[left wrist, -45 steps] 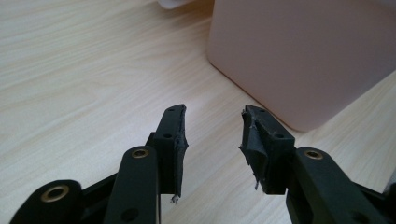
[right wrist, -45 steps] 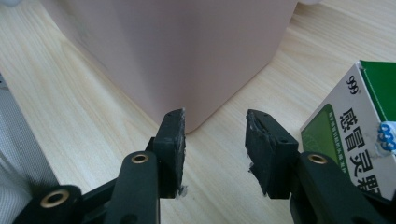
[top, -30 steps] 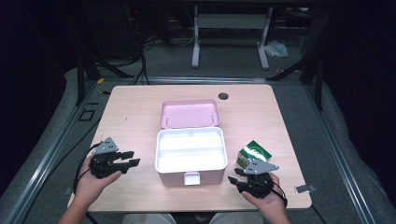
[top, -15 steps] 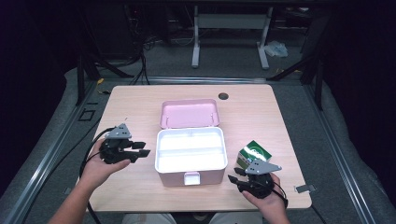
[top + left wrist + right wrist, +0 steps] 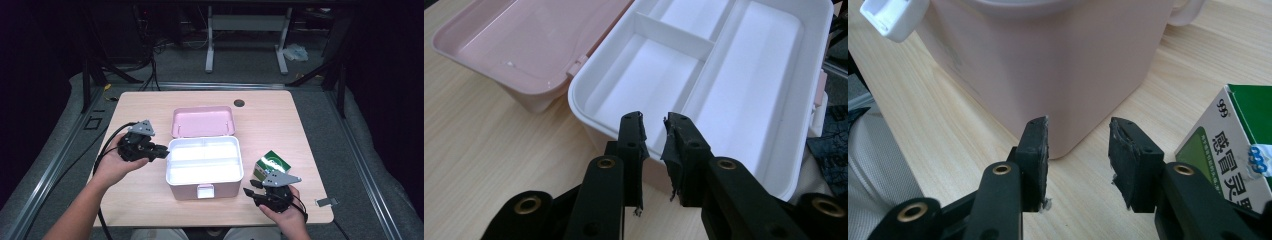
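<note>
A pink storage box stands open mid-table, its white inner tray [image 5: 204, 172] split into compartments that look bare. The pink lid [image 5: 202, 121] lies back behind it. My left gripper [image 5: 162, 151] hovers at the box's left rim. In the left gripper view this gripper [image 5: 654, 122] is open by a narrow gap over the tray's [image 5: 734, 75] near rim and holds nothing. My right gripper [image 5: 248, 192] rests low at the front right, open and empty. It [image 5: 1078, 130] faces the box's pink corner wall [image 5: 1058, 60]. A green-and-white medicine carton [image 5: 270, 164] stands just beside it [image 5: 1233, 145].
A white latch [image 5: 205, 191] hangs on the box's front wall. A round cable hole [image 5: 239, 103] sits near the table's far edge. Bare wood [image 5: 135, 200] lies left and in front of the box. Cables trail off the table's left side.
My left gripper has moved forward and to the right, from the front left of the table up to the box's left rim. The right gripper and the carton have stayed put.
</note>
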A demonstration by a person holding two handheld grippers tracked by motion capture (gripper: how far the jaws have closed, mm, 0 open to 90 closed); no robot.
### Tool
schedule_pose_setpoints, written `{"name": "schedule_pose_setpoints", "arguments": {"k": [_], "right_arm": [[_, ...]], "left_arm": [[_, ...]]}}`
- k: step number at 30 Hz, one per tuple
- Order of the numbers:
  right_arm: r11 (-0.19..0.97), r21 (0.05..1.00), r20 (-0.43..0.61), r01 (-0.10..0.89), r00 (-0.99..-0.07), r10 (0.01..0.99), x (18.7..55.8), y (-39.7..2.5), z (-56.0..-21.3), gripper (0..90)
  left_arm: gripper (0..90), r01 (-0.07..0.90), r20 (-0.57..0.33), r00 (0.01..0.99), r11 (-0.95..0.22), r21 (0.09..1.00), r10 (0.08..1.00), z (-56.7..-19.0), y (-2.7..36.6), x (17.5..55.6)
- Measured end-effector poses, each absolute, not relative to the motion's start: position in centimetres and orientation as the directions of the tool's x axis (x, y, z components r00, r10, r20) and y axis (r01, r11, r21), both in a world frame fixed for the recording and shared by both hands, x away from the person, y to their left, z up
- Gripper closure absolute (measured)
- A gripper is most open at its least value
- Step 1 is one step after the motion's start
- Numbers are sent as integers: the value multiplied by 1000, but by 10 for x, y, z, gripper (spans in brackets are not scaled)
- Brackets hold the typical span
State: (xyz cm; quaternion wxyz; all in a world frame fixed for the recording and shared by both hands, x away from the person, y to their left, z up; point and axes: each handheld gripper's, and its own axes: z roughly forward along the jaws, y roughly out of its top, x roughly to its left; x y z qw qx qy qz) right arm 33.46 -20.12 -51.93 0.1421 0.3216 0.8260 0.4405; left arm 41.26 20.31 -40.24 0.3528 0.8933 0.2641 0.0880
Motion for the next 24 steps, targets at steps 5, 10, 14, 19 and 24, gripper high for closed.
{"name": "schedule_pose_setpoints", "arguments": {"k": [5,10,14,19,24], "right_arm": [[418,816,37,399,-759,651,334,-199,-519,598],[414,820,36,397,-756,654,334,-200,-519,598],[410,820,39,400,-753,656,334,-201,-519,598],[410,820,39,399,-754,655,334,-201,-519,598],[410,821,37,396,-755,655,334,-202,-519,598]], "left_arm": [[821,377,-1,874,-676,633,486,-393,186,420],[849,346,2,904,-732,587,428,-393,169,425],[859,325,5,919,-764,557,394,-394,158,426],[872,299,4,935,-792,532,356,-396,144,430],[880,270,0,951,-827,493,311,-400,129,433]]}}
